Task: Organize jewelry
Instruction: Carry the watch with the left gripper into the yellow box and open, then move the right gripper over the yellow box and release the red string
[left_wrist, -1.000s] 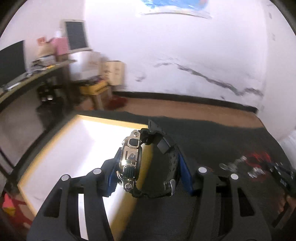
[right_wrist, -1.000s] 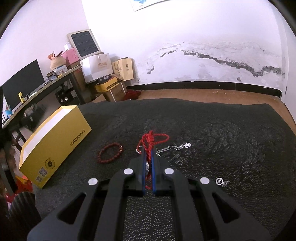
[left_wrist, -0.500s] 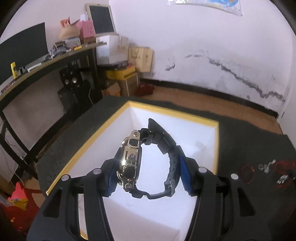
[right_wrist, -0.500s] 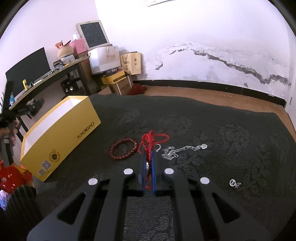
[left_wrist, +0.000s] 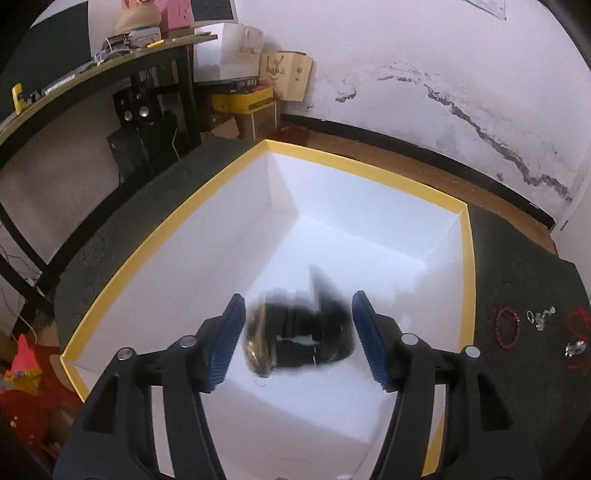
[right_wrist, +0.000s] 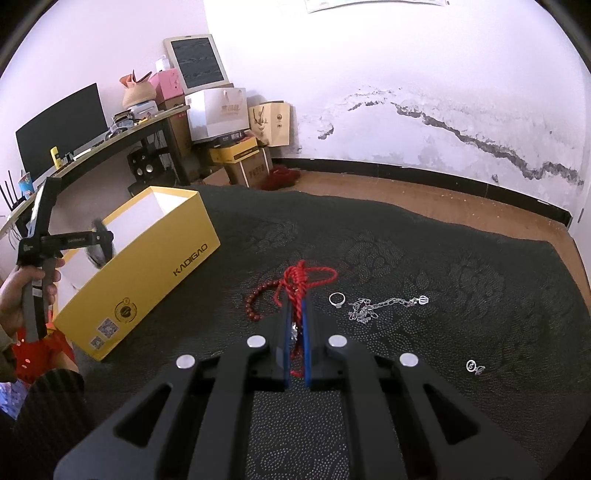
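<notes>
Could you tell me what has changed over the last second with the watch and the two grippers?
The left gripper swung over the yellow box and opened, letting go of the watch, which now shows blurred between the spread fingers above the white interior. The right gripper stayed shut on the red cord; the bead bracelet and silver chain lie as before.

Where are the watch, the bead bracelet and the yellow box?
watch (left_wrist: 295, 334): left wrist view, blurred black strap between the open fingers.
bead bracelet (right_wrist: 255, 301): right wrist view, left arc of the dark red beads.
yellow box (right_wrist: 159, 273): right wrist view, printed outer side wall.
</notes>
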